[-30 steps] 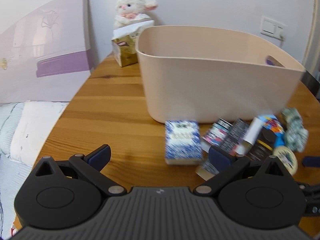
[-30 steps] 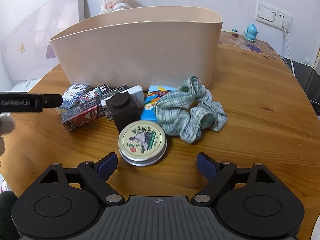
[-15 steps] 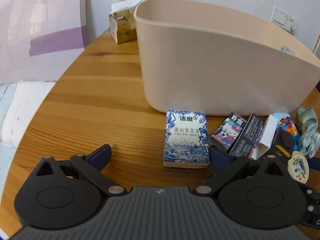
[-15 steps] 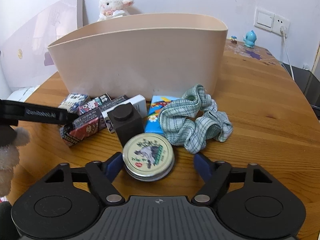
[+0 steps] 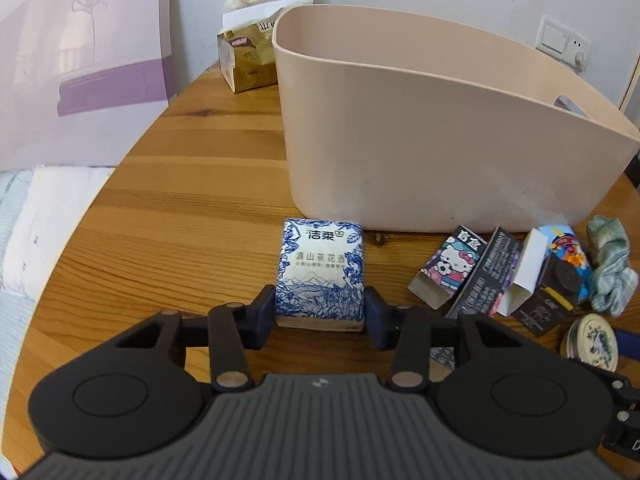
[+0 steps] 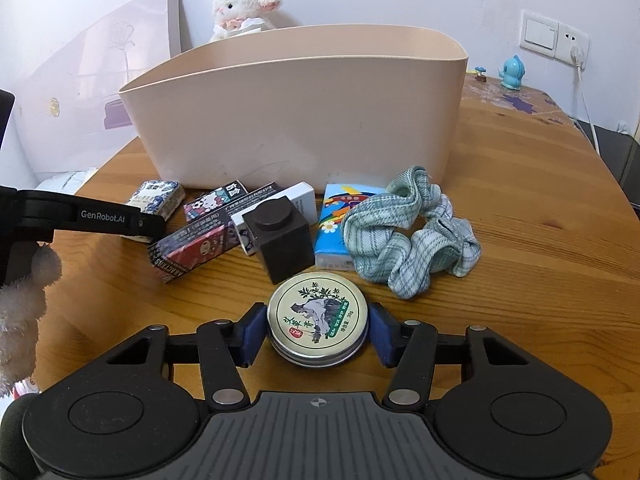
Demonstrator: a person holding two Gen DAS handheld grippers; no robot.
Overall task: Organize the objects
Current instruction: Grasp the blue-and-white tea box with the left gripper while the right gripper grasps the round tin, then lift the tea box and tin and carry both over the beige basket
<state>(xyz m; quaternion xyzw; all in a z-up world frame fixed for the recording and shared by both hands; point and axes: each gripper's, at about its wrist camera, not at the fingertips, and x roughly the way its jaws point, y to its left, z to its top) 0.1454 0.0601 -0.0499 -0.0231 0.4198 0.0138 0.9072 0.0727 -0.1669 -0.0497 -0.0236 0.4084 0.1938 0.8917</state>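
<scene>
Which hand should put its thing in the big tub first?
Probably left. The left gripper already squeezes the blue tissue pack, which sits right by the tub. The right gripper grips the round tin behind other clutter.

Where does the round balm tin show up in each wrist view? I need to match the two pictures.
Left wrist view: the round balm tin sits at the lower right edge, partly cut off by the gripper body.
Right wrist view: the tin is low centre, between the right gripper fingers.
Shared landmark: the beige bin, behind the clutter in both.
</scene>
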